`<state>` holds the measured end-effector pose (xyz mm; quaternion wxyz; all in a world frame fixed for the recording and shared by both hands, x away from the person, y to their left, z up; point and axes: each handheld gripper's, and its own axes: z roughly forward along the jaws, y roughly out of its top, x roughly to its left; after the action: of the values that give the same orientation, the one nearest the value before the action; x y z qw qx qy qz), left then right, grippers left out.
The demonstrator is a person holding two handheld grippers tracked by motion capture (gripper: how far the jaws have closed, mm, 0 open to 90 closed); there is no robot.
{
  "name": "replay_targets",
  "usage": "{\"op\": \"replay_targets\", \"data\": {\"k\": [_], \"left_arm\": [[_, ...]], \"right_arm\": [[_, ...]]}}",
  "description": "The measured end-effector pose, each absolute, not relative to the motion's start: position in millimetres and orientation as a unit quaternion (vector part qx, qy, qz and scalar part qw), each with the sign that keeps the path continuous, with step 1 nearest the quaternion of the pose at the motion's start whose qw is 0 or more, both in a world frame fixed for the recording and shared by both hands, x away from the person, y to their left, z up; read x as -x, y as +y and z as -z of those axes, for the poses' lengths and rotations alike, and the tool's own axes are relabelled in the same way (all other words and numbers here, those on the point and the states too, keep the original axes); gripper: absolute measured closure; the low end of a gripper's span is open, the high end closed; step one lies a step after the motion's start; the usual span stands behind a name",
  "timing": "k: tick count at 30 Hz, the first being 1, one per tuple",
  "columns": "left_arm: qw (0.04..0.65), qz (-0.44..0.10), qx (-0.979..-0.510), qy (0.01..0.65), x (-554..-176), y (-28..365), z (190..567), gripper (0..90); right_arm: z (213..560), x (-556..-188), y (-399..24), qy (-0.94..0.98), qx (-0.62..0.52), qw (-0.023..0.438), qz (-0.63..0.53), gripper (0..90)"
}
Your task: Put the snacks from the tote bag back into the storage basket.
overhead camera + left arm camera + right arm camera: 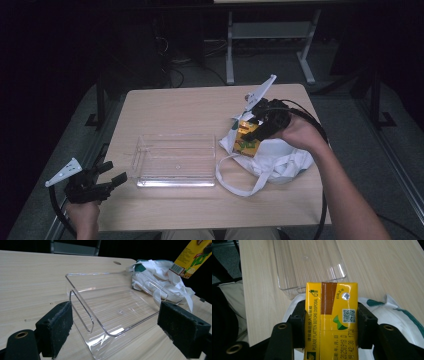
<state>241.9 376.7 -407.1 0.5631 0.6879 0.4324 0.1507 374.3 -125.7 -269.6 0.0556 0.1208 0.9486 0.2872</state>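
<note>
Gripping glossy yellow carton (329, 320), clear tray (175, 160)

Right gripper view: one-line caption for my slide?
Hand-held gripper clamps a yellow drink carton above a white cloth bag, facing the clear plastic tray.

The high view is dim, its surroundings falling to near black around the lit worktop (200, 110). Glare streaks the clear tray (120, 312) just ahead of the left hand-held gripper (115, 332), whose near pads look soft and grainy. Print on the yellow carton (330, 320), clamped in the right hand-held gripper (329, 325), reads sharply under even light.
</note>
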Motion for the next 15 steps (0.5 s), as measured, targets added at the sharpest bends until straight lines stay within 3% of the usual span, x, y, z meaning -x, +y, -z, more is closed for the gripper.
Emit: {"op": "replay_targets", "data": {"k": [15], "left_arm": [[0.564,-0.147,-0.687,0.433,-242.4,375.8,408.0,12.6]], "right_arm": [[265.3,-370.4,-94.5,0.953,-0.086,0.049,-0.287,52.2]]}}
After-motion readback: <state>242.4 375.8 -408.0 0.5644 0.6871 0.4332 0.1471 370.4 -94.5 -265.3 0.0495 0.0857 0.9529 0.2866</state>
